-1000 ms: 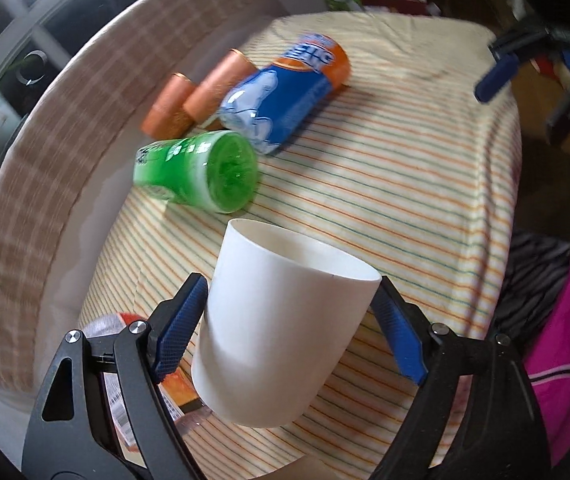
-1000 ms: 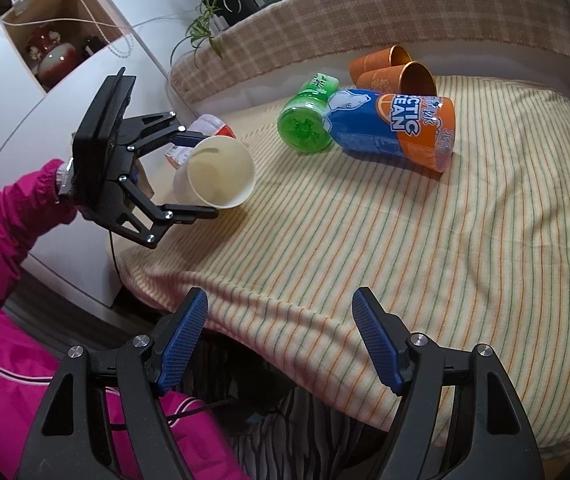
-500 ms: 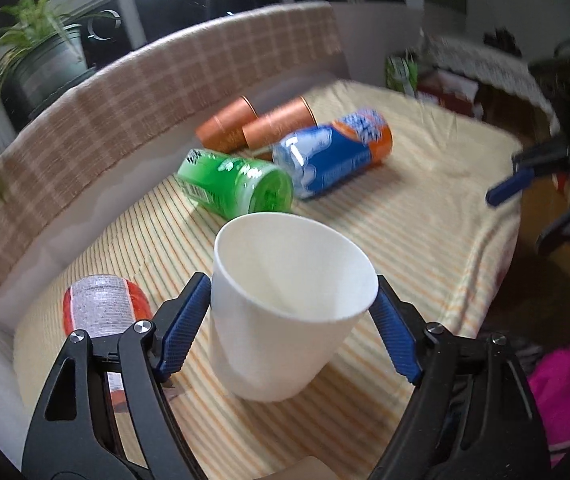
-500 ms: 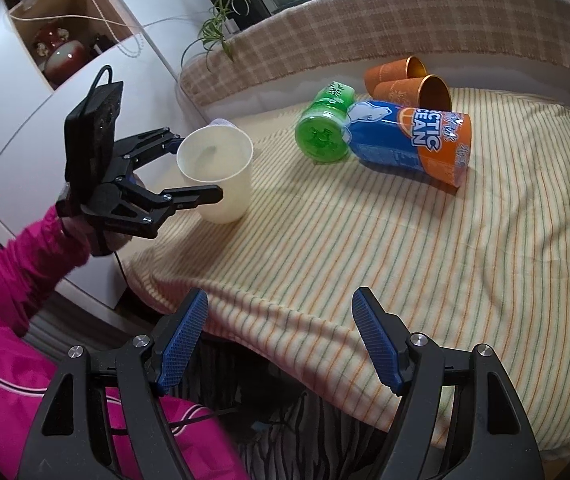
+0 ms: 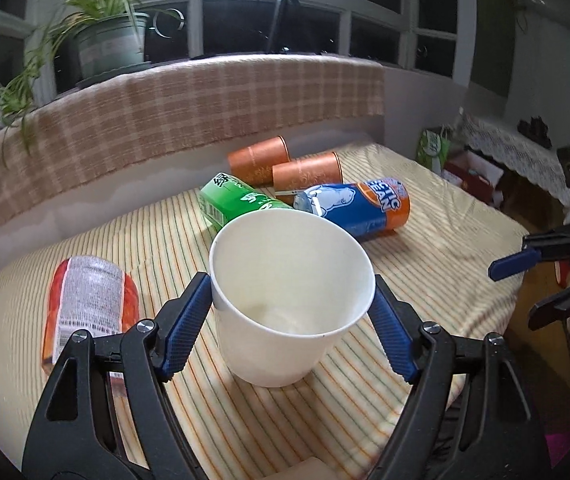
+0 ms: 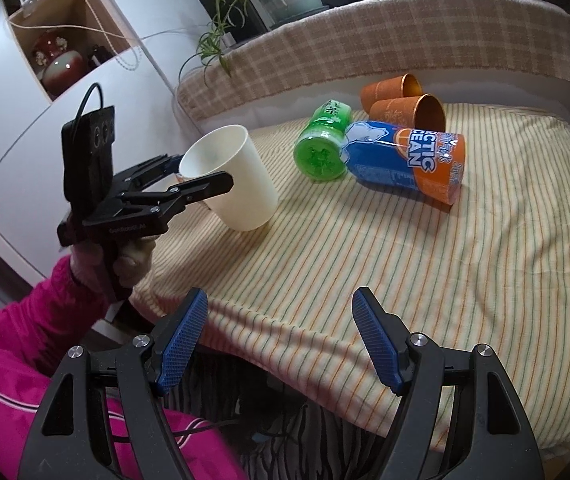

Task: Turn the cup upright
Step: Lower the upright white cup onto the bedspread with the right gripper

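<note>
A white paper cup (image 5: 285, 300) stands mouth up, tilted a little, its base on the striped tablecloth (image 5: 445, 240). My left gripper (image 5: 291, 326) is shut on the cup, one blue pad on each side just below the rim. The right wrist view shows the cup (image 6: 237, 188) near the table's left edge with the left gripper (image 6: 189, 184) around it. My right gripper (image 6: 281, 344) is open and empty, above the table's front edge, well apart from the cup.
A green can (image 6: 321, 148), a blue and orange can (image 6: 409, 164) and two orange cups (image 6: 409, 108) lie on their sides at the back. An orange and white packet (image 5: 89, 304) lies left of the cup. A checked backrest (image 5: 165, 120) and a potted plant (image 5: 105, 40) stand behind.
The left gripper has turned the cup from lying tilted in the air to mouth up and lowered it onto the cloth. The right gripper has hardly moved.
</note>
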`<state>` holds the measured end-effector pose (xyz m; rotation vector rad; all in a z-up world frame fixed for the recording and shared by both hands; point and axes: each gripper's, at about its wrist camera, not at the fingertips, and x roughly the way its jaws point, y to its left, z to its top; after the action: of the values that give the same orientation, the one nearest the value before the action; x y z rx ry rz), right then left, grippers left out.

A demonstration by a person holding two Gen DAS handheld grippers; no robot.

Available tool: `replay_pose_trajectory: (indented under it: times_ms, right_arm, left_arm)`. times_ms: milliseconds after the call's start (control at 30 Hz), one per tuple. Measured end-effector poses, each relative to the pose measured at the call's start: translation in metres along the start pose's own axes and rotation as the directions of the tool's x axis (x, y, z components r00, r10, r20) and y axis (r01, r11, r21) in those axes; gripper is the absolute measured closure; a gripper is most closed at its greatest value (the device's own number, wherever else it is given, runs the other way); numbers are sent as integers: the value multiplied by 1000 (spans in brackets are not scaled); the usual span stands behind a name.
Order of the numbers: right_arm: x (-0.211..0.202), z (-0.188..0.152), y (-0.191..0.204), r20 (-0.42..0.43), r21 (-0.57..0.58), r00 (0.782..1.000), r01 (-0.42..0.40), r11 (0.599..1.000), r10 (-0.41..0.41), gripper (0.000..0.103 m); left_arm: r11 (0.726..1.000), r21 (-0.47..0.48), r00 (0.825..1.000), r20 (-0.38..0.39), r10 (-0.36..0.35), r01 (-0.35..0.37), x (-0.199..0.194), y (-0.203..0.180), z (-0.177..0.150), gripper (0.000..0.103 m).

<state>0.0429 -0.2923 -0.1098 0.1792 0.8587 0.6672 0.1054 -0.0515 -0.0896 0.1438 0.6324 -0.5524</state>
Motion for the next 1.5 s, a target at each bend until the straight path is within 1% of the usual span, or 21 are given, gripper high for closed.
replay_pose_trajectory:
  times_ms: [133,200,400,500,600,700,900,1167,1500]
  right_arm:
    - [-2,1,3,26,0,998,55,998,-55,28]
    - [-3,2,5,55,10,994,98,995,-98,28]
    - [-5,7,13,127,39,969,210,977,-213,28]
    - [-4,8,17,148,44,950,270,962,-274,28]
    - [-1,7,19,154,50,940,301,952,-305,28]
    - [0,6,20,155,54,934,317,947,-322,28]
    - [-1,6,20,158,63,931,324,944,-330,28]
    - [-1,4,18,156,85,931,320,944,-330,28]
    - [-3,4,18,159,94,928,324,941,-336,28]
  left_arm:
    - [998,-65,1000,25,18,-16,-3,1,-4,23]
    - [996,-90,999,34,30,-27,-3,1,-7,23]
    - [987,-153,997,53,48,-39,-4,4,-13,23]
    - [984,-176,997,58,49,-39,-5,7,-15,23]
    - [980,-193,997,59,50,-38,-5,10,-18,23]
    - [979,-202,997,56,50,-37,-4,11,-21,23]
    - [979,-202,997,54,53,-41,-3,13,-24,23]
    - [984,-173,997,45,59,-50,5,10,-25,23]
    - [985,-161,997,38,62,-55,7,10,-24,23]
